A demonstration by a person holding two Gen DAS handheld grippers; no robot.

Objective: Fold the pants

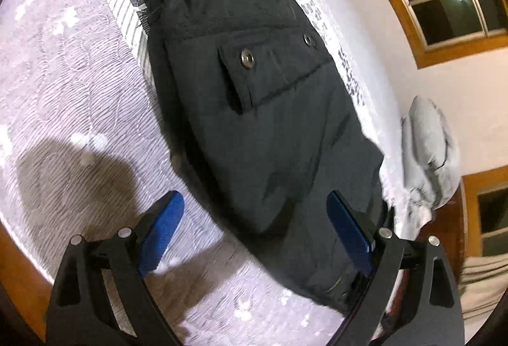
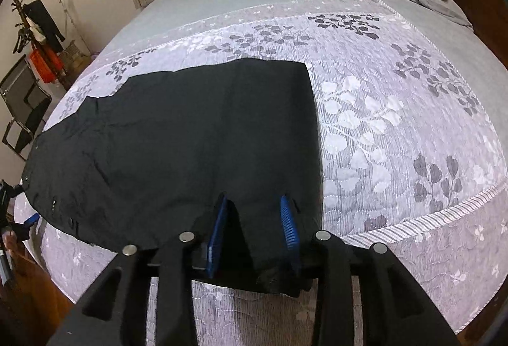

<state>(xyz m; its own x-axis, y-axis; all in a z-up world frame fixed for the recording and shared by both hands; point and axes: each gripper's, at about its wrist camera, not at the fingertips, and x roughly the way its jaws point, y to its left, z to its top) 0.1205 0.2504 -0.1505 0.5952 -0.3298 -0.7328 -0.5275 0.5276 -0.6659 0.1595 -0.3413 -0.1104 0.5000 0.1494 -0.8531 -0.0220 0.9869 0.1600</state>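
Black pants (image 2: pixel 197 136) lie folded on the flowery bed cover (image 2: pixel 397 130).
The right gripper (image 2: pixel 254 203) sits loose over the 6 o'clock edge; the left gripper (image 1: pixel 254 203) gapes empty. Next, grab and fold again.

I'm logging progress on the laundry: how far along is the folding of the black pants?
Done: the black cargo pants lie doubled over, flat on the lilac floral quilt. In hand: the right gripper straddles the near edge, jaws apart; the left gripper stands open. Left: probably another fold.
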